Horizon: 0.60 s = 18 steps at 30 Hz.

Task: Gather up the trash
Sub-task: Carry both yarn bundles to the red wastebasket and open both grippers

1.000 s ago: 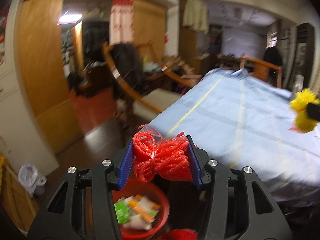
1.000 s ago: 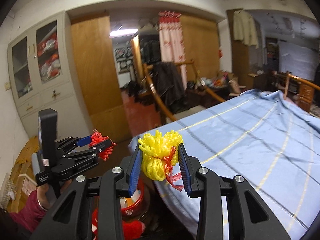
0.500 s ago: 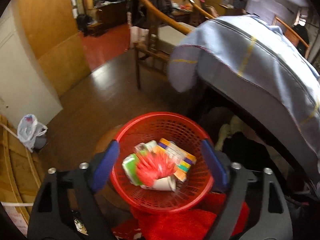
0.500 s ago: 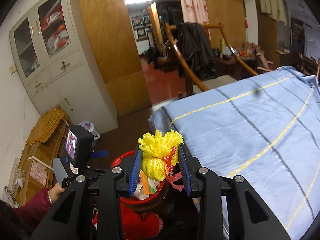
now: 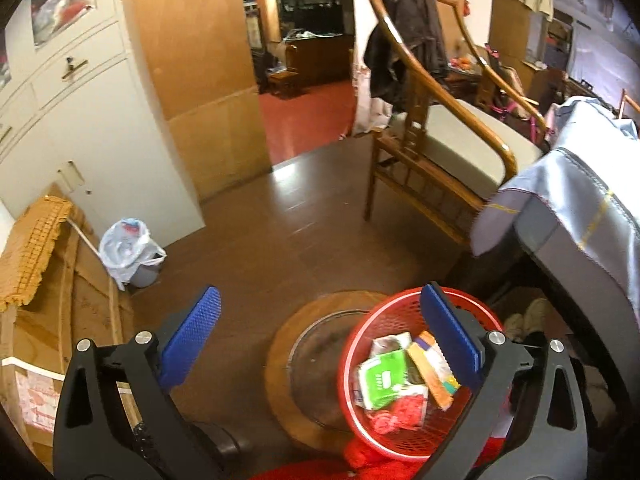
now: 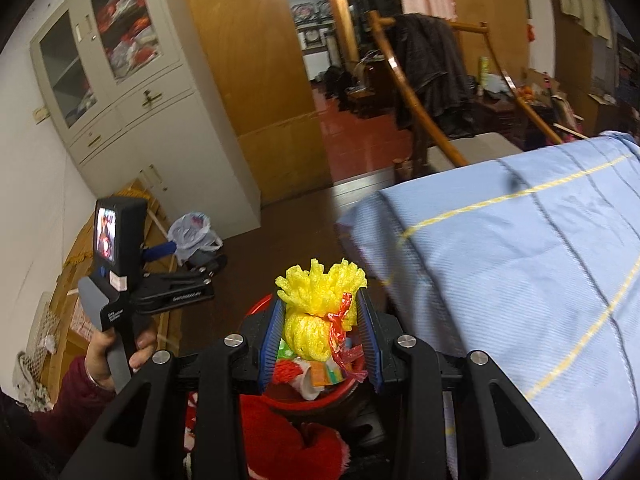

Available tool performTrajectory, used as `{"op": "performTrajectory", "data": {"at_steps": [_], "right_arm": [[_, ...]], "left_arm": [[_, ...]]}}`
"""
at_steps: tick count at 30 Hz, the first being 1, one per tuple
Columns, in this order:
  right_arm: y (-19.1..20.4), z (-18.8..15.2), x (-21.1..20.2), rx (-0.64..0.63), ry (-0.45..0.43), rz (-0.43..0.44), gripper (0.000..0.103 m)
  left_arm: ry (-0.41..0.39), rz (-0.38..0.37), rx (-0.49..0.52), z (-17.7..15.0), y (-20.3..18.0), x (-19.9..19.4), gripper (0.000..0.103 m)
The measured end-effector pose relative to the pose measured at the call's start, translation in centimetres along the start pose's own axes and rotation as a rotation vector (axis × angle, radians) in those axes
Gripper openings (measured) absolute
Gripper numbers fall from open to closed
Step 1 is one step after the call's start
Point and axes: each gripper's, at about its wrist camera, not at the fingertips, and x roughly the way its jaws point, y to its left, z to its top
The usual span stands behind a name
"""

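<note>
Holding yellow foam net (image 6: 316,316) clamped in right tool (image 6: 320,336) above red basket (image 5: 416,376) | left tool (image 5: 320,340) wide, empty | risk: light net drifts past rim, release off-centre.

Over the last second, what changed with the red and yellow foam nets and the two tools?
The left tool let go of the red foam net, which now lies in the red basket; its jaws stand wide open and it has swung left of the basket. The right tool moved from the blue tablecloth to over the basket. It stays shut on the yellow foam net.
</note>
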Motion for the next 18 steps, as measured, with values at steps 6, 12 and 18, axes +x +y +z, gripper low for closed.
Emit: {"op": "performTrajectory", "data": {"at_steps": [6, 12, 18], "right_arm": [[1.6, 0.1, 3.1, -0.022, 0.067, 0.039, 0.036], [2.5, -0.9, 7.1, -0.032, 0.157, 0.065, 0.036], [2.9, -2.3, 10.7, -0.033, 0.251, 0.065, 0.036]], "left_arm": [[0.036, 0.000, -0.015, -0.4, 0.6, 1.7, 0.096], [0.071, -0.008, -0.021, -0.7, 0.9, 2.9, 0.096], [0.099, -0.016, -0.037, -1.2, 1.2, 3.8, 0.096]]}}
